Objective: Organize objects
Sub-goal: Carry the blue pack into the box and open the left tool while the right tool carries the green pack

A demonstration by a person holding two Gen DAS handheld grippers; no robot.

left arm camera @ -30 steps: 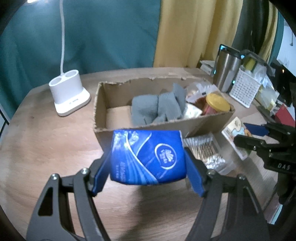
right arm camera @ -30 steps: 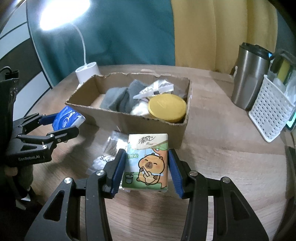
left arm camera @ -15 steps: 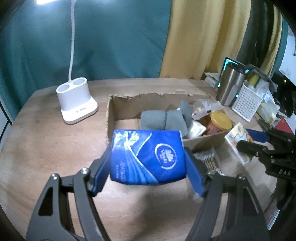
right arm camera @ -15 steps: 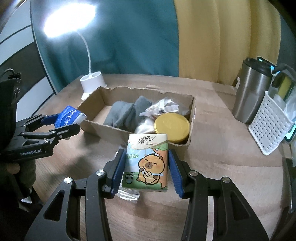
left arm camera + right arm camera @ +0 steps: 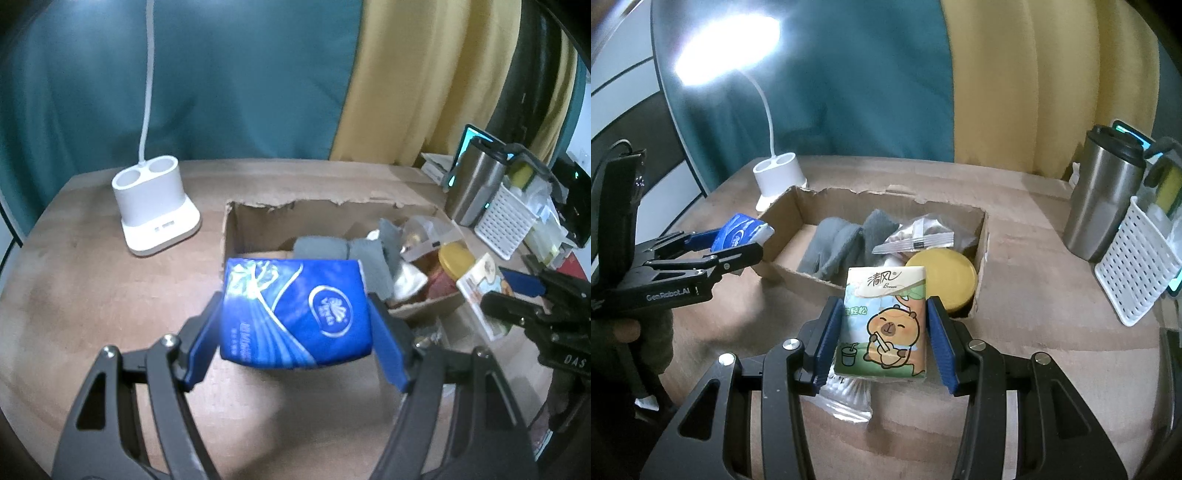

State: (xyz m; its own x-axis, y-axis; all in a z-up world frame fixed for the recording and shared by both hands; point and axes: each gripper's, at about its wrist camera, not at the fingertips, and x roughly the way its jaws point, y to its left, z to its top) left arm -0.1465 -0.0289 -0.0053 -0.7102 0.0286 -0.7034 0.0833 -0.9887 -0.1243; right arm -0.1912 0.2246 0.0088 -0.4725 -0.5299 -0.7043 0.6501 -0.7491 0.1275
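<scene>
Fingers of both grippers are being kept closed on tissue packs: the left gripper (image 5: 295, 325) is clamped across the blue tissue pack (image 5: 295, 314), and the right gripper (image 5: 882, 339) is pinched on the sides of the cartoon tissue pack (image 5: 882, 325). Compared with a second ago, both packs are being carried higher and farther over the near edge of the cardboard box (image 5: 798, 206), so the loading step is judged to be close, with release not yet made.

On the wooden surface (image 5: 92, 295), the box is being approached from two sides. Inside it, grey folded cloths (image 5: 834, 243) are being held toward the middle, a silvery packet (image 5: 919, 236) is lying behind them, and a jar with a yellow lid (image 5: 942, 277) is standing at the right end. The left end of the box floor is seen bare, which is judged the likely spot for the blue pack.

A clear packet (image 5: 846, 398) is lying on the surface under the right gripper. A steel tumbler (image 5: 1104, 206) and a white perforated basket (image 5: 1134, 266) are standing well apart to the right.
</scene>
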